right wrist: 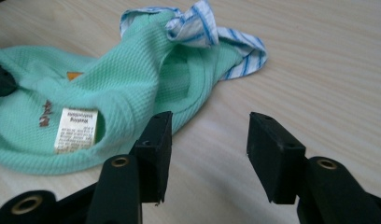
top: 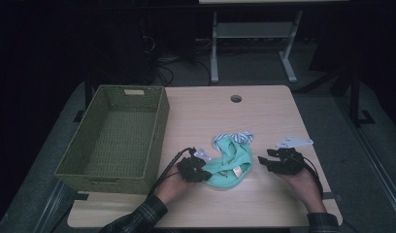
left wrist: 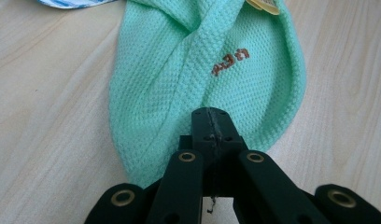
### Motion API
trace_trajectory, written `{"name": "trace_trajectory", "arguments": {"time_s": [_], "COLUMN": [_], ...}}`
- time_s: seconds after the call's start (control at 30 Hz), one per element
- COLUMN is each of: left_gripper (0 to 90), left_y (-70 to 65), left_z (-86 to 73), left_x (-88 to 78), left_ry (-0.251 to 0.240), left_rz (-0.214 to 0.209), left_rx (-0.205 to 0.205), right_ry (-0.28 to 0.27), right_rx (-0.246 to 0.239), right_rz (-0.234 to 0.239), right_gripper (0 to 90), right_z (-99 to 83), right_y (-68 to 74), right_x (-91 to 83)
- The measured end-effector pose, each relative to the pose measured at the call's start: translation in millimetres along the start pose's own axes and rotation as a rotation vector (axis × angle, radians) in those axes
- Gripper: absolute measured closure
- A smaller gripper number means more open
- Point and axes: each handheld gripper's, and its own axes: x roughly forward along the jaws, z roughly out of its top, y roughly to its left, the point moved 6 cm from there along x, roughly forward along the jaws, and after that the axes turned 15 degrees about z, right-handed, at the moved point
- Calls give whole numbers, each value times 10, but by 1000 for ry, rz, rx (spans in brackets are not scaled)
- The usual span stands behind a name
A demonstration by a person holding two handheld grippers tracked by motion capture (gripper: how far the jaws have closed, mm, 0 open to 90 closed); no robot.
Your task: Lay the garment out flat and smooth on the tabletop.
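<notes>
We see a mint green garment [top: 230, 162] lying crumpled on the worktop [top: 264, 111], right of the basket [top: 116, 136]. It looks light, soft and floppy with a waffle knit, so not slippery, nothing fragile. It'll sag and unfold when lifted. Left tongs [left wrist: 211, 122] are clamped tight on the garment's near hem, jaws together with cloth pinched. Right tongs [right wrist: 209, 151] stand half open over bare worktop just beside the garment's edge, nothing between them. We'd take the second hold on the thick folded edge near the white label [right wrist: 75, 129] or the striped collar [right wrist: 212, 32], pinching two layers for a firm bite.
</notes>
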Motion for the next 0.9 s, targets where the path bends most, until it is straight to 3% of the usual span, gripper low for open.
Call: {"name": "trace_trajectory", "arguments": {"time_s": [0.13, 0.17, 0.5, 0.9], "left_gripper": [896, 896, 895, 896], "left_y": [-18, -4, -1, -11], "left_z": [11, 4, 5, 9], "left_x": [6, 0, -1, 2], "left_ry": [-7, 2, 4, 1], "left_rz": [2, 4, 7, 8], "left_rx": [-18, 4, 10, -1], "right_ry": [0, 0, -2, 29], "right_rx": [-14, -16, -21, -10], "right_rz": [5, 8, 16, -1], "right_gripper": [556, 568, 643, 696], "right_z": [76, 98, 271, 395], "right_y": [-13, -10, -81, -325], "right_x": [43, 54, 194, 387]}}
